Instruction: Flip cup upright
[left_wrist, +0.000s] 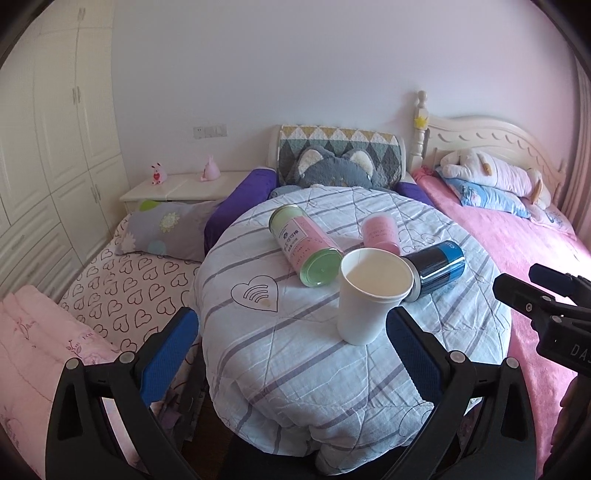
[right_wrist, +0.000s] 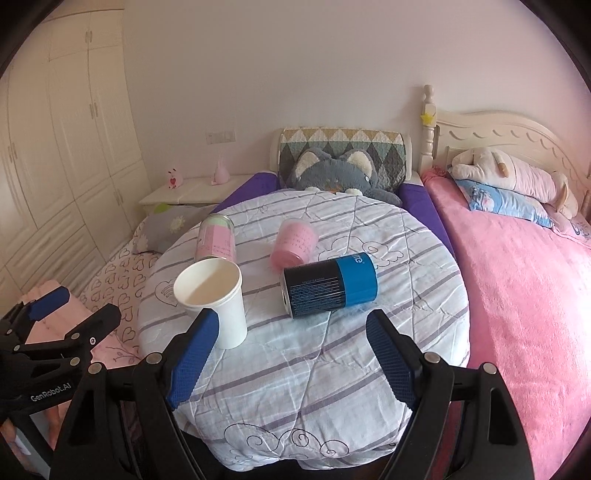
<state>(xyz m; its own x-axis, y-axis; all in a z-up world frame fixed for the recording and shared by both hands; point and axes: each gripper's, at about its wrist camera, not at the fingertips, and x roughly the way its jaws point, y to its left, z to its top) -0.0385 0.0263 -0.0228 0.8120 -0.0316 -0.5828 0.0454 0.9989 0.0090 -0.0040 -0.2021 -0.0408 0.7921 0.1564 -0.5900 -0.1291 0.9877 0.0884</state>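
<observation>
The white paper cup (left_wrist: 371, 295) already stands upright, mouth up, near the middle of the round cloth-covered table (left_wrist: 295, 369), so the flip looks finished; the left tool (left_wrist: 293, 343) and right tool (right_wrist: 291, 354) are both released, jaws spread, gripping nothing. Three canisters lie tipped around the cup from about 11 to 2 o'clock: a green-and-pink one (left_wrist: 303, 245), a pink one (left_wrist: 380, 230), a blue-and-black one (left_wrist: 437, 266); beds, a plush cat (left_wrist: 332, 170) and a wardrobe (left_wrist: 55, 147) surround the table.

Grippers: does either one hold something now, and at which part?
Nothing is held. The left gripper and the right gripper are both open. The cup stands upright on the quilt, untouched.
</observation>
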